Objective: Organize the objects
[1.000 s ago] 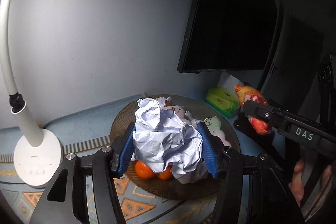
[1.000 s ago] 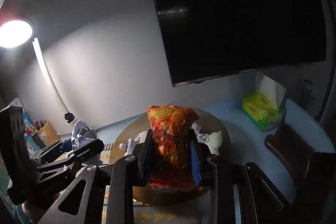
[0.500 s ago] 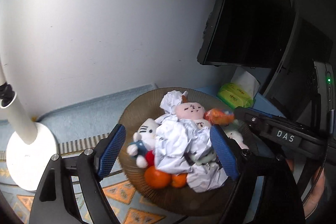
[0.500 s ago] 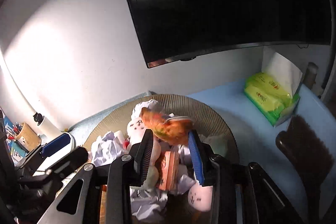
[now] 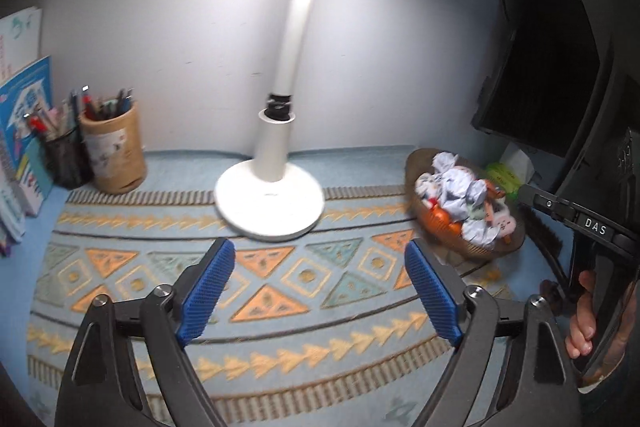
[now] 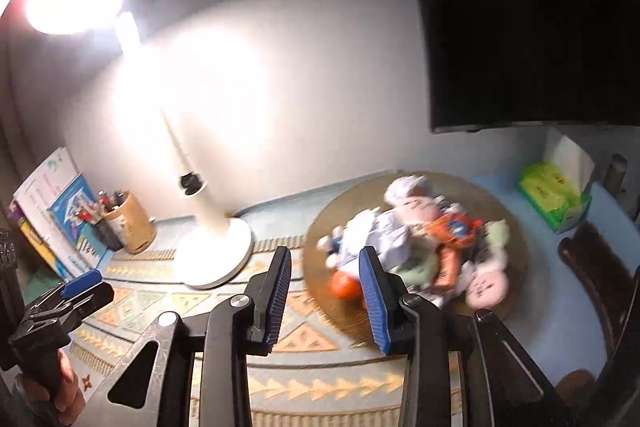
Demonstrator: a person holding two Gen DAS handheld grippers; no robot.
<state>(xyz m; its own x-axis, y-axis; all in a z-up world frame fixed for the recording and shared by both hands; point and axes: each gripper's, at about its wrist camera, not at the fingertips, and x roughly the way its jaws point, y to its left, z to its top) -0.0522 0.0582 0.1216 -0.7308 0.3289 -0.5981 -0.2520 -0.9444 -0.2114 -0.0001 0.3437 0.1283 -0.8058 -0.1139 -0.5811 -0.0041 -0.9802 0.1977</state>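
Off to the left the pen cups stand clear; the left claw hangs spread and empty over the desk near the lamp base. The right claw is parted, empty, beside the heaped basket; a careless swing could topple the paper balls and toys.

One basket, one lamp, two pen cups.

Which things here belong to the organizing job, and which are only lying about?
Job: basket; paper balls, plush toys and oranges in it.

Lying about: lamp, pen cups, books, tissue pack, monitor, mat.
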